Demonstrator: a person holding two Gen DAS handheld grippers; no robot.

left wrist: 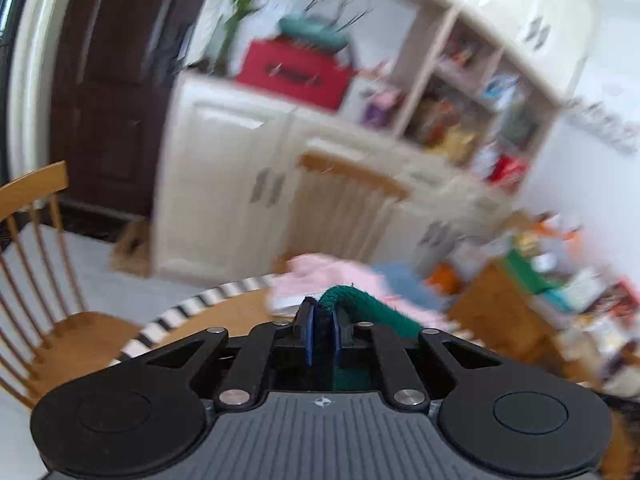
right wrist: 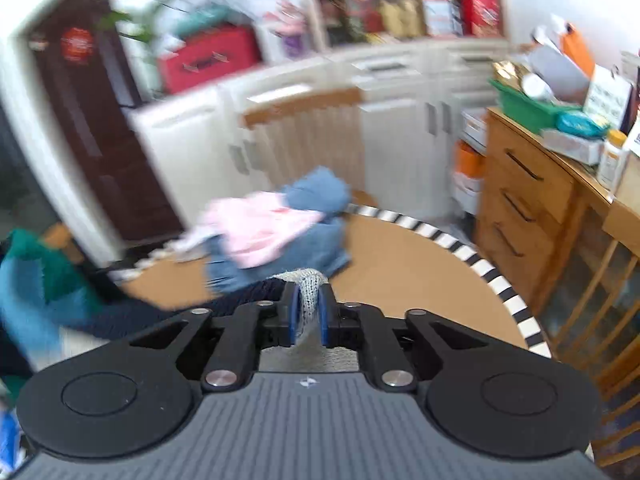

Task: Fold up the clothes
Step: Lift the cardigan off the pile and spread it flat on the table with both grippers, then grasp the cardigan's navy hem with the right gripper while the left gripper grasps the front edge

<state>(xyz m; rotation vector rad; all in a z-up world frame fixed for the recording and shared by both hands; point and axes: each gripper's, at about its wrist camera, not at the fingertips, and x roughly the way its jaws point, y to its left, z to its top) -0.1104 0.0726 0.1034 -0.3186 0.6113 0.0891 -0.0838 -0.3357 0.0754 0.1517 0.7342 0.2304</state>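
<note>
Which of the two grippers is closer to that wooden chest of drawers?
Probably the right gripper: the drawers stand close on its right, past the table's edge. From the left gripper they lie further off.

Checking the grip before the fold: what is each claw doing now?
Left claw: shut on green knit.
Right claw: shut on grey knit.

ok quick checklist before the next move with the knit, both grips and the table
1. Left gripper pinching the green edge: ok.
2. Right gripper pinching the grey edge: ok.
3. Both edges belong to one garment: cannot tell.
4. Bare table ahead to lay it on: ok.
5. Pink and blue pile out of the way: not ok, it sits mid-table.
6. Garment hanging free, no snags: cannot tell, too blurred.
</note>
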